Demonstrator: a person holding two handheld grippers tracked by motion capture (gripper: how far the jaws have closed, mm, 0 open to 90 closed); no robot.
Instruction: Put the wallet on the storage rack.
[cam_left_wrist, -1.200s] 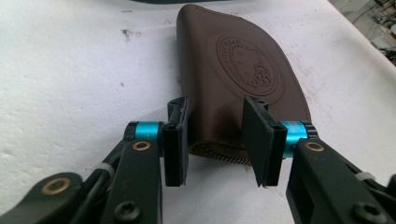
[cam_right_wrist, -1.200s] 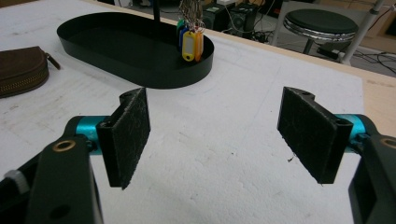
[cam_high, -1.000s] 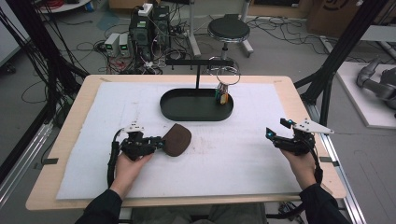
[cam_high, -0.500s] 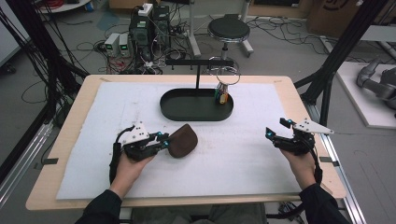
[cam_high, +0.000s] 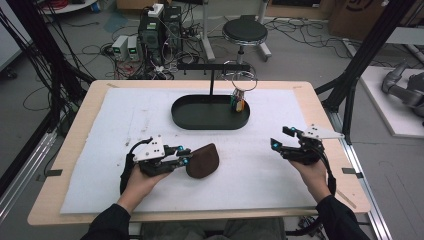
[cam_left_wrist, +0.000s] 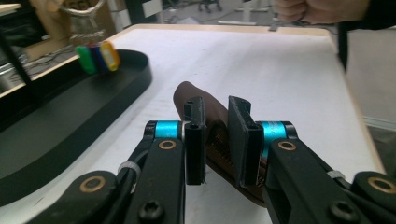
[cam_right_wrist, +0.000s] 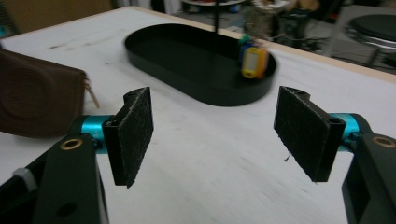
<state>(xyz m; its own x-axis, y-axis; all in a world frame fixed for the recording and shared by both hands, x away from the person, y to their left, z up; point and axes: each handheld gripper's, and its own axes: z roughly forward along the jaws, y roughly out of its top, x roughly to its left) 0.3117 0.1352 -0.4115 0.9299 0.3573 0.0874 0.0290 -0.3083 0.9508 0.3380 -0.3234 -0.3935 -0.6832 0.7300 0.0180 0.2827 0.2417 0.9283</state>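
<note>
A brown leather pouch (cam_high: 204, 161) rests on the white mat at the front left. My left gripper (cam_high: 186, 155) is shut on its near edge. In the left gripper view the two pads press on the pouch (cam_left_wrist: 196, 91) from both sides, with my left gripper (cam_left_wrist: 215, 105) pointing toward the table's right. My right gripper (cam_high: 279, 137) stands open at the front right, a little above the mat, with nothing between its pads. In the right gripper view my right gripper (cam_right_wrist: 212, 121) faces the tray, and the pouch (cam_right_wrist: 37, 102) lies far to its left.
A black oval tray (cam_high: 210, 125) sits at the middle back of the mat. A black stand (cam_high: 212, 67) rises behind it, with coloured key tags (cam_high: 239, 104) hanging over the tray's right end. The tags (cam_right_wrist: 252, 60) and the tray rim (cam_right_wrist: 154, 60) are ahead of the right gripper.
The left gripper has closed on the pouch's edge and risen a little, shifting the pouch slightly right. The right gripper has slid a little to the left.
</note>
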